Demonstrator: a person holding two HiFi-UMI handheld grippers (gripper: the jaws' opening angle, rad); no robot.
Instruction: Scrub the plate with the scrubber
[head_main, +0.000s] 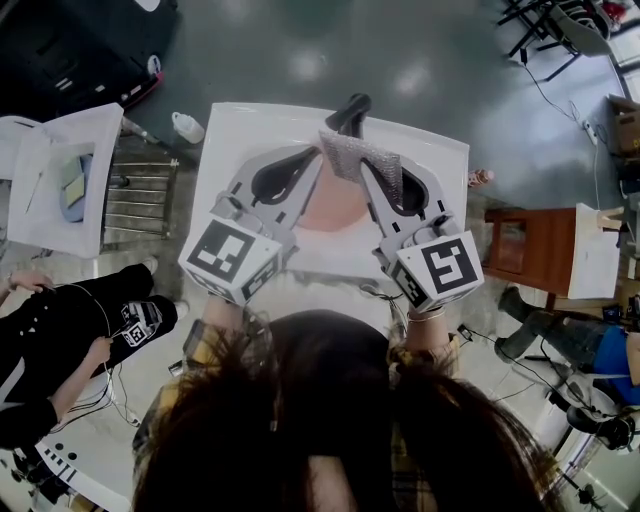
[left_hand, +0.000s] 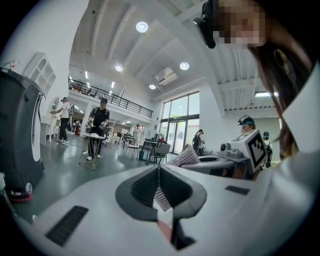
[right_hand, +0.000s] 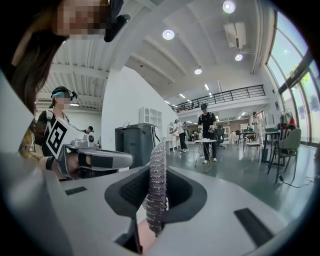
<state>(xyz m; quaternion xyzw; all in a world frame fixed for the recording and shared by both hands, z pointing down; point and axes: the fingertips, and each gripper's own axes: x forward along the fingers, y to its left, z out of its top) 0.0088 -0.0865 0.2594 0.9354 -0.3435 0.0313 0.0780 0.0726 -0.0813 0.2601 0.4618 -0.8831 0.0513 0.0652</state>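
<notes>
A pink plate (head_main: 328, 208) lies on the white table (head_main: 240, 125), under and between my two grippers. My right gripper (head_main: 366, 166) is shut on a silvery mesh scrubber (head_main: 358, 155), which stands on edge between its jaws (right_hand: 156, 165) above the plate (right_hand: 145, 236). My left gripper (head_main: 316, 158) is shut, its tips right at the scrubber's left end. In the left gripper view the jaws (left_hand: 159, 172) meet in a thin line, with the scrubber (left_hand: 186, 157) showing beyond and pink plate (left_hand: 165, 231) below. Whether the left jaws pinch anything is unclear.
A black object (head_main: 350, 112) stands at the table's far edge. On the floor beyond sits a white bottle (head_main: 187, 127). A white side table (head_main: 60, 180) and a metal rack (head_main: 140, 195) are at the left, a wooden stand (head_main: 528, 245) at the right. People sit on both sides.
</notes>
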